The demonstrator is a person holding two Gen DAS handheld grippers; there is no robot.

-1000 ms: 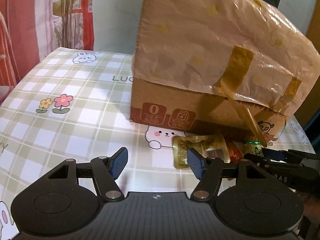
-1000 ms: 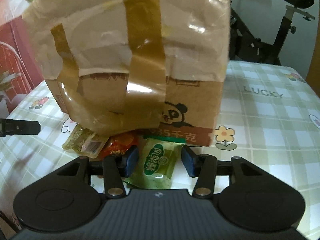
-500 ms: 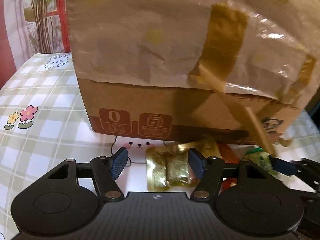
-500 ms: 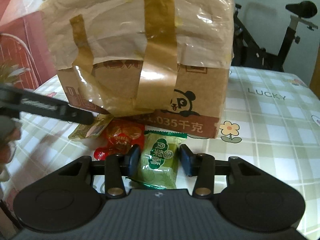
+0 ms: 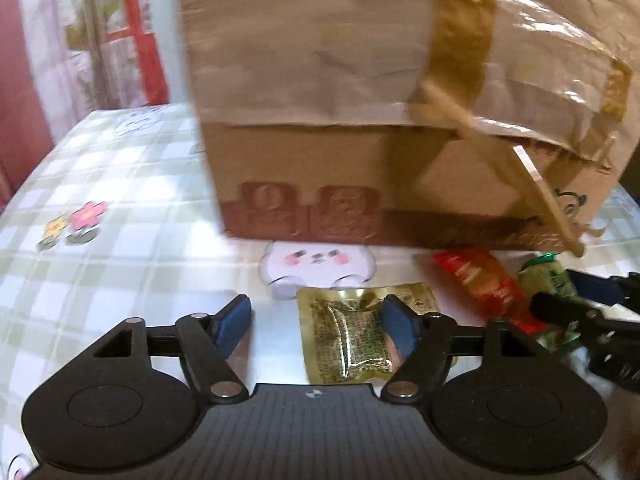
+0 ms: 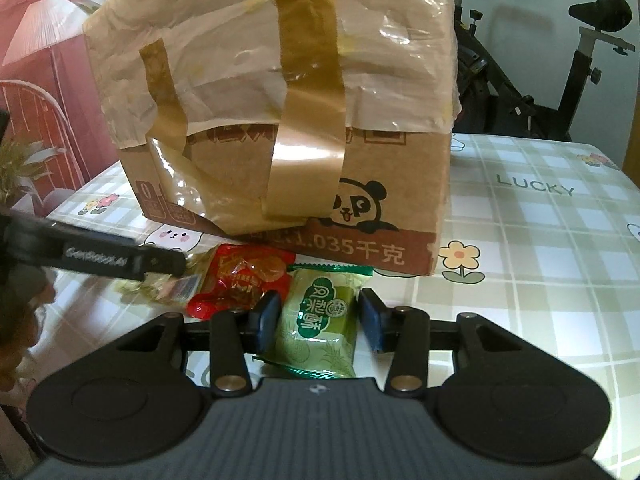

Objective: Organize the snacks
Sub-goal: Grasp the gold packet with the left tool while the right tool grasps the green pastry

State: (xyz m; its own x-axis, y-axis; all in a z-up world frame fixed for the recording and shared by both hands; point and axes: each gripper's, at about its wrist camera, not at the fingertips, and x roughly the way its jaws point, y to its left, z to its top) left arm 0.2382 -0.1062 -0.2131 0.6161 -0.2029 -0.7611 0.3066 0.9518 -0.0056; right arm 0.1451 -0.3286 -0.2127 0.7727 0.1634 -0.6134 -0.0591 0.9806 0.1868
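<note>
Three snack packets lie on the checked tablecloth in front of a taped cardboard box [image 5: 360, 120]. A gold packet [image 5: 348, 336] lies between the open fingers of my left gripper [image 5: 316, 326], nearer the right finger. A red packet [image 5: 480, 284] and a green packet [image 5: 548, 280] lie to its right. In the right wrist view, my right gripper [image 6: 320, 320] is open with its fingers on either side of the green packet [image 6: 320, 320], with small gaps. The red packet [image 6: 244, 276] lies just left of it. The gold packet [image 6: 168, 288] is partly hidden by the left gripper's finger.
The cardboard box [image 6: 288, 120], with a panda print and loose brown tape, stands close behind the snacks. The tablecloth [image 6: 540, 260] extends to the right of it. An exercise bike [image 6: 560, 60] stands beyond the table. A red patterned curtain [image 5: 80, 40] hangs at the left.
My left gripper has moved right and closer, so the gold packet now lies between its fingers. My right gripper has narrowed slightly around the green packet.
</note>
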